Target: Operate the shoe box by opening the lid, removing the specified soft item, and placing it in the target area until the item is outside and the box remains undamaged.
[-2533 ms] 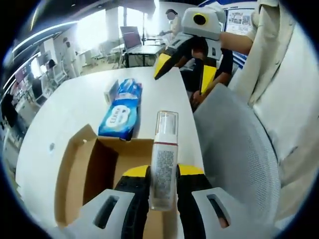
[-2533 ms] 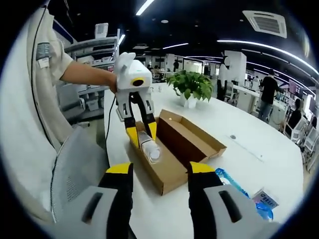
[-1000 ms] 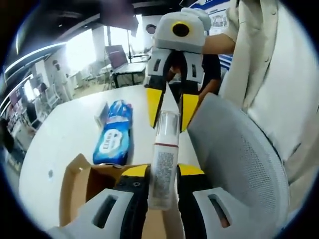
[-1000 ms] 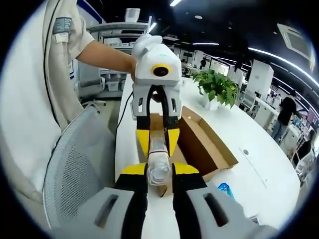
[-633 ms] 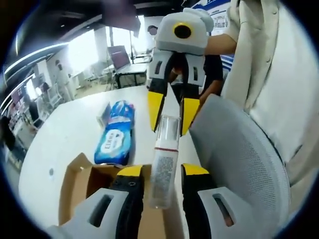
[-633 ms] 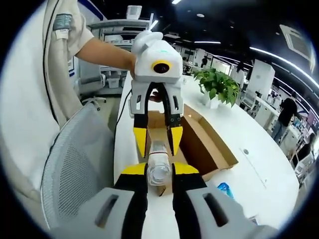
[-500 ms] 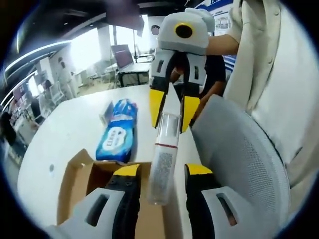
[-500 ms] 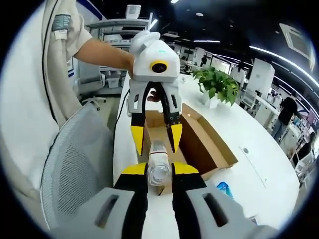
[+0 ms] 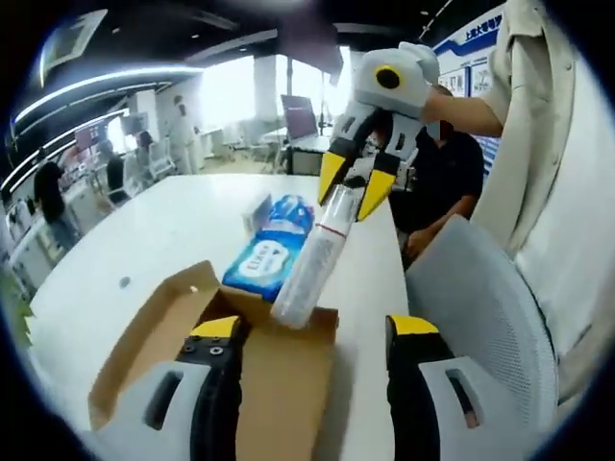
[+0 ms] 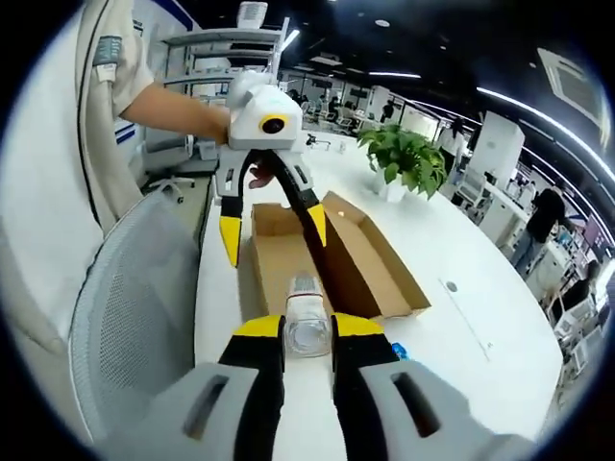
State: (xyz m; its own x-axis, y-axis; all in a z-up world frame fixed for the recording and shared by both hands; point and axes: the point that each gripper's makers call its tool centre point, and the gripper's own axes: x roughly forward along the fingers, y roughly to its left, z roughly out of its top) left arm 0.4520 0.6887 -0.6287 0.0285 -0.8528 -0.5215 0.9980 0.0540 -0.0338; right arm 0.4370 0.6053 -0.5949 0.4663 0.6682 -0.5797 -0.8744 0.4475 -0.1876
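Left gripper (image 9: 312, 331): jaws wide apart, holding nothing.
Right gripper (image 10: 307, 331): clamped on bottle (image 10: 306, 331).
Box (image 10: 360, 259): open, beyond right jaws, under left ones.

Both tools are built with grey-white bodies and black jaws tipped in yellow: left tool (image 10: 272, 230), right tool (image 9: 357, 187). A beige short-sleeved shirt (image 9: 538, 144) is worn.

Both views bright, lit by ceiling strip lights (image 10: 519, 96) & big windows (image 9: 231, 91) that blow out to white in left gripper view. Glare on white table (image 9: 144, 250). Strong fisheye bend at edges. Far bg soft; bottle (image 9: 307, 259) slightly motion-blurred. Shadows weak, diffuse.
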